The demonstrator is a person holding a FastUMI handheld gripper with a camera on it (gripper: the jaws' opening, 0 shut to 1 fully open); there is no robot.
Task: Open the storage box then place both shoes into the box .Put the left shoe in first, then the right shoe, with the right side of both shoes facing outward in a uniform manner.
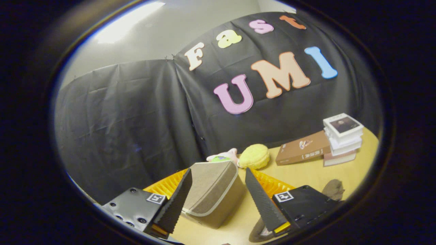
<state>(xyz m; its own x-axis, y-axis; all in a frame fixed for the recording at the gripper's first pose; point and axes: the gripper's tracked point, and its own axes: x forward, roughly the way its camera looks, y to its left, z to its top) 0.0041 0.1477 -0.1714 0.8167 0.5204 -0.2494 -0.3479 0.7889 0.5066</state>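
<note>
While the gripper (pixel 218 197) gapes wide (holding nothing), the woven-fabric storage box (pixel 213 190) sits between its 2 fingers.

A beige, finely woven fabric storage box (pixel 213 194) with paler cream piping along its edges sits low in the middle of the frame, between the spread fingers of the gripper (pixel 218 185). The table (pixel 316 175) under it is light yellowish wood. Just above the box, a lemon-yellow plush toy (pixel 254 156) lies beside a pink and pale green soft toy (pixel 223 156). At right lies a brown book (pixel 302 148) with small white markings, next to a stack of white books (pixel 342 136) whose top cover bears a dark picture. The backdrop cloth (pixel 129 122) is black and creased.
</note>
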